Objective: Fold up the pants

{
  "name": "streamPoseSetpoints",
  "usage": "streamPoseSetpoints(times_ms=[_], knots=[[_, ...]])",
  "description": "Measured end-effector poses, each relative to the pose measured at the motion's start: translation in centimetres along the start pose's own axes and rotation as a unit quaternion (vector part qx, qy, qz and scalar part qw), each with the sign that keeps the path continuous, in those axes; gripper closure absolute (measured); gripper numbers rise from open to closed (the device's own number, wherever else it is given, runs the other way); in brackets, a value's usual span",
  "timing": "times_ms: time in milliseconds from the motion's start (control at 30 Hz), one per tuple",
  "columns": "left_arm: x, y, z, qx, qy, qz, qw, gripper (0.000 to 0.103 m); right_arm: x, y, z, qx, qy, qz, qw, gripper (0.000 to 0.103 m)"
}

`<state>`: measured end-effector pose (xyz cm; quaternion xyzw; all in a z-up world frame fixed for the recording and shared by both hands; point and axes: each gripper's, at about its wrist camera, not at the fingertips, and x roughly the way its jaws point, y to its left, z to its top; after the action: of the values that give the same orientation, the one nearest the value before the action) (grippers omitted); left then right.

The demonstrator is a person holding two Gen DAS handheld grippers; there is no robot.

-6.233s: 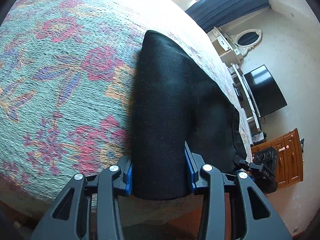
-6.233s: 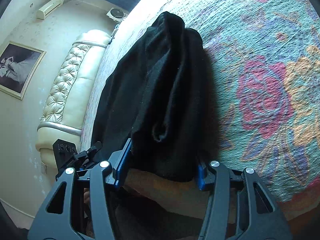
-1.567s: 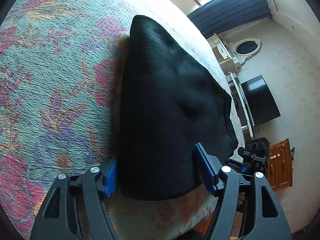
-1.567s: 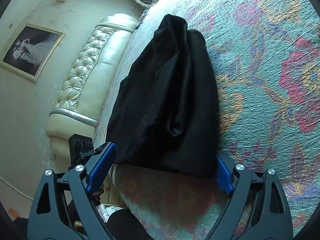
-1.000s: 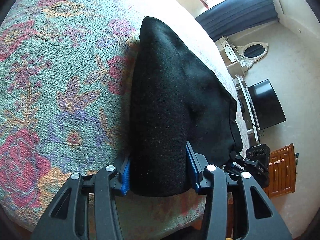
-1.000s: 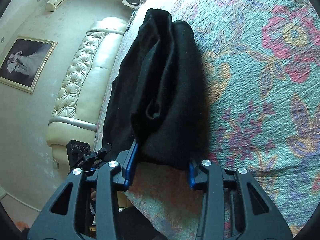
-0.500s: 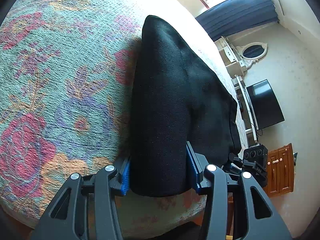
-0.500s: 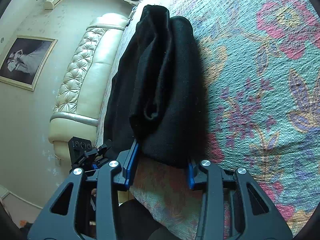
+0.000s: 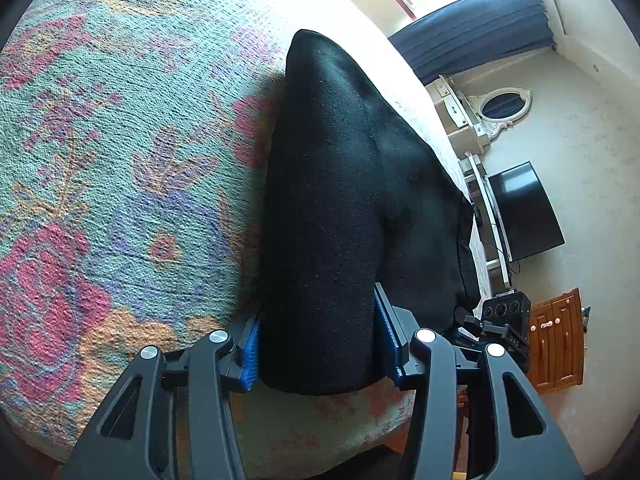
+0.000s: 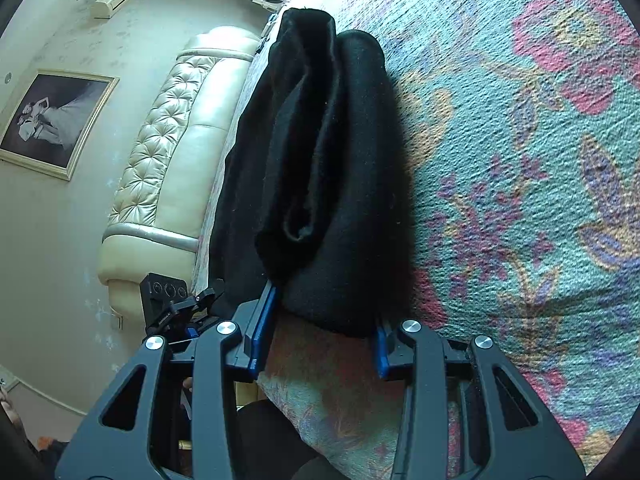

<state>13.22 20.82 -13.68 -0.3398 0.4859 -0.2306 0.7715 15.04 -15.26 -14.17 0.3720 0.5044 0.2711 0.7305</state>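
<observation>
Black pants [image 9: 332, 220] lie folded into a long thick bundle on the floral bedspread [image 9: 120, 184], their near end at the bed's front edge. In the left wrist view my left gripper [image 9: 318, 344] is shut on that near end, a blue pad pressed against each side. The right wrist view shows the same pants [image 10: 320, 160] with rolled layers on top, and my right gripper [image 10: 320, 332] shut on the other near corner. Each gripper shows in the other's view: the right gripper [image 9: 504, 320] and the left gripper [image 10: 172, 300]. The underside of the bundle is hidden.
The bedspread [image 10: 520, 200] drops off just below both grippers. A cream tufted headboard [image 10: 168, 152] and a framed picture [image 10: 52, 120] are at one side. A television [image 9: 524, 212], a wooden cabinet [image 9: 556, 344] and an oval mirror [image 9: 504, 106] stand on the other.
A second and a half ago both grippers stood wide on either side of the pants' near end. Both then shut on it and have held it almost still since.
</observation>
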Motion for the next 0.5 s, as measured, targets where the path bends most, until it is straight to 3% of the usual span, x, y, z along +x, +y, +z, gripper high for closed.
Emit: streamPoseSetpoints(times_ms=[167, 267, 400, 500], knots=[[0.0, 0.3, 0.2, -0.001, 0.003, -0.012, 0.9999, 0.048, -0.5, -0.6, 0.2, 0.009, 0.0, 0.016, 1.0, 0.061], [0.0, -0.2, 0.2, -0.002, 0.007, -0.014, 0.9999, 0.038, -0.8, -0.5, 0.2, 0.014, -0.004, 0.018, 1.0, 0.053], [0.2, -2.0, -0.5, 0.026, 0.018, 0.024, 0.9992, 0.024, -1.6, -0.2, -0.1, 0.023, -0.01, 0.021, 0.999, 0.043], [0.5, -3.2, -1.3, 0.057, 0.022, 0.06, 0.9963, 0.023, -2.4, -0.2, -0.6, 0.028, -0.015, 0.016, 0.999, 0.039]])
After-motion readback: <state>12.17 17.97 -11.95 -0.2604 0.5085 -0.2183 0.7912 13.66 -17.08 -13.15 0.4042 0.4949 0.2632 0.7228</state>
